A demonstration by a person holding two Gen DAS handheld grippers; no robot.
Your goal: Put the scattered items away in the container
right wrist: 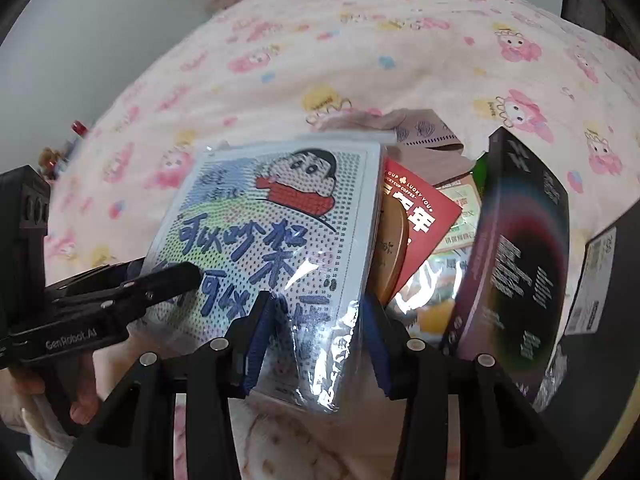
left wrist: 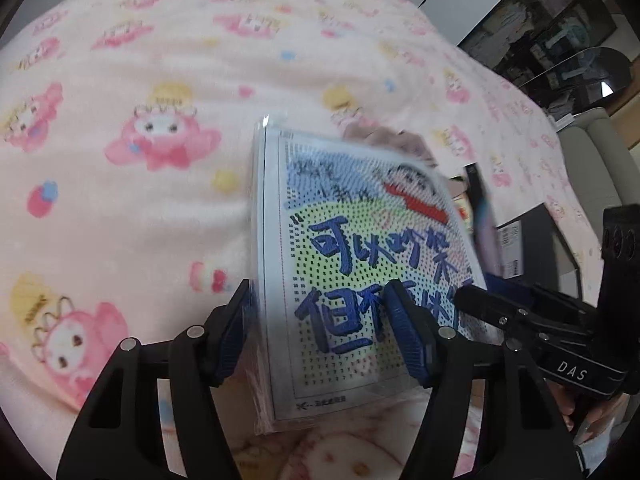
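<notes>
Packet: flat rectangular clear-plastic packet [right wrist: 276, 236] with a dotted cartoon boy in a red scarf and large blue handwritten characters on a white-bordered card; glossy film creased and glaring at the lower corner.
Packet's place: raised above the pink cartoon-print fleece blanket [left wrist: 140, 80], tilted, just beside the stacked items on its right in the right wrist view.
Left gripper [left wrist: 326, 336]: blue pads either side of the packet's lower edge, jaws partly apart; firm contact not clear through the blur.
Right gripper [right wrist: 316, 340]: jaws partly apart around the packet's lower corner; pad pressure on the film not certain.
Count of packets: one.
Count of grippers: two, each visible in the other's camera.
Neighbouring items: one red printed paper envelope [right wrist: 424, 204], one round gold-coloured tin [right wrist: 394, 248], one black box with a pink-ringed print [right wrist: 516, 256], all close together beside the packet.
Container: cannot tell which item it was.
</notes>
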